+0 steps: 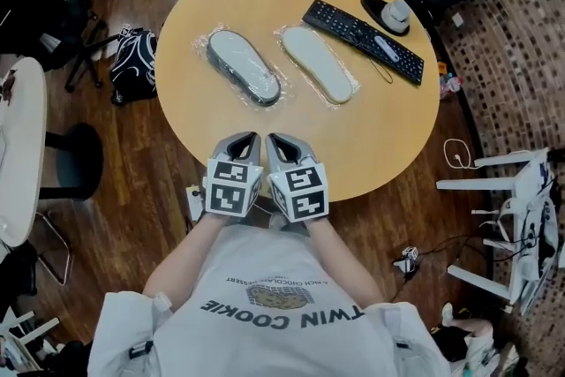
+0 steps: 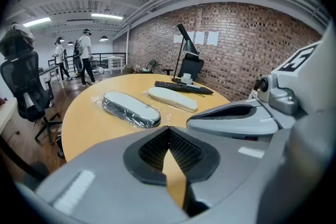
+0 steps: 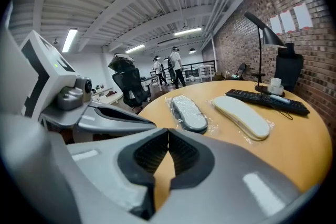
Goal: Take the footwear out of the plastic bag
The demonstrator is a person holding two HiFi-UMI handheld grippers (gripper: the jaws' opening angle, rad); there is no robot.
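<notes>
Left gripper [image 1: 244,139]: your jaws are closed tip to tip with nothing between them. They sit over the near edge of the worktop [image 1: 380,132], well short of the footwear.
Grey slipper [image 1: 243,66]: it lies flat, left of the worktop's middle, wrapped in a clear plastic bag [image 1: 202,42]. Expect it to be light and bendy, and the film thin and slippery. Pinch the loose film that sticks out past one end, not the taut part over the sole.
Right gripper [image 1: 281,140]: this one is closed too and empty, just beside your left one at the near edge.
Cream slipper [image 1: 316,64]: it lies near the middle, just right of the grey one and apart from it, in a bag of its own. It is probably soft foam, so a grip at toe or heel should hold without harm while your other gripper pulls the film.
Keyboard [image 1: 362,40]: it sits toward the far right edge, near the cream slipper's far end. Mind it when you drag the film.
</notes>
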